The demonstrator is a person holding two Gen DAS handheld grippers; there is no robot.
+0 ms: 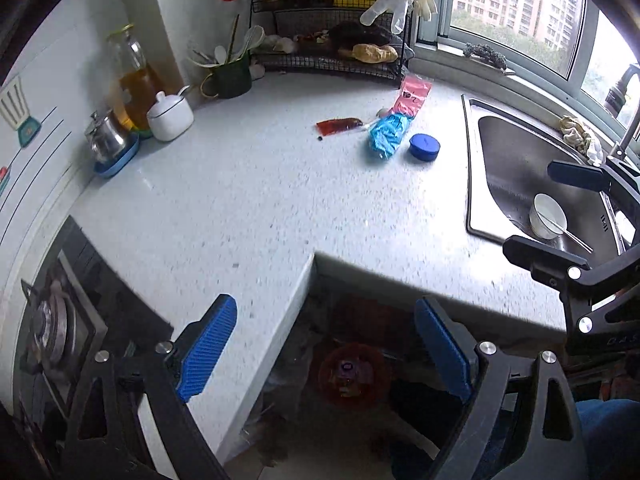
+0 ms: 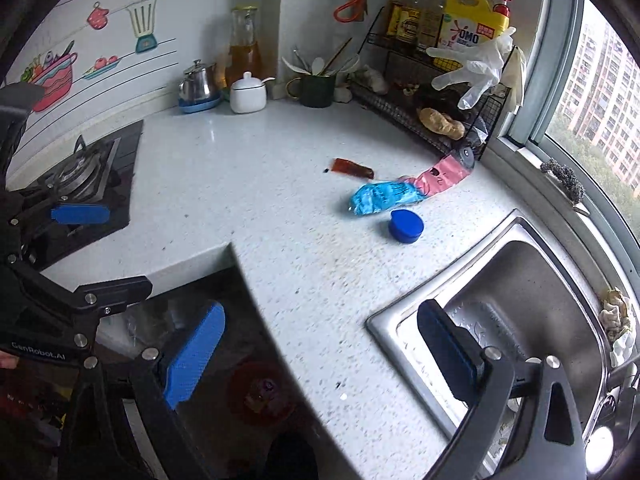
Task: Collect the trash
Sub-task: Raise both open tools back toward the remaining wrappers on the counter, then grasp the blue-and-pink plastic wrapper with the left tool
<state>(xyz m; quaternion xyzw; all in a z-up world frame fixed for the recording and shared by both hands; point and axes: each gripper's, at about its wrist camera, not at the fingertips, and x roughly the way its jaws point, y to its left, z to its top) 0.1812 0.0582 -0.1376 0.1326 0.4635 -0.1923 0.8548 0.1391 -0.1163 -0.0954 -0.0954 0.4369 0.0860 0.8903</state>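
Note:
Trash lies at the back of the white counter [image 1: 248, 200]: a crumpled blue wrapper [image 1: 388, 134] [image 2: 384, 198], a pink plastic bag [image 1: 414, 94] [image 2: 442, 174], a red-brown sauce sachet [image 1: 340, 125] [image 2: 354, 168] and a blue cap [image 1: 424, 147] [image 2: 405, 226]. My left gripper [image 1: 324, 350] [image 2: 96, 252] hangs open and empty over the counter's inner corner, well short of the trash. My right gripper [image 2: 320, 356] [image 1: 560, 216] is open too, holds nothing, and is above the sink's near edge. Below the counter sits a blurred red round container [image 1: 352, 372] [image 2: 260, 394].
The steel sink [image 1: 500, 152] [image 2: 532, 280] at the right holds a white bowl [image 1: 548, 216] with chopsticks. A gas stove [image 1: 52, 320] [image 2: 80, 172] is at the left. Along the back wall stand an oil jar [image 2: 244, 52], a white pot [image 2: 248, 94] and a wire rack [image 2: 432, 116] with hanging gloves.

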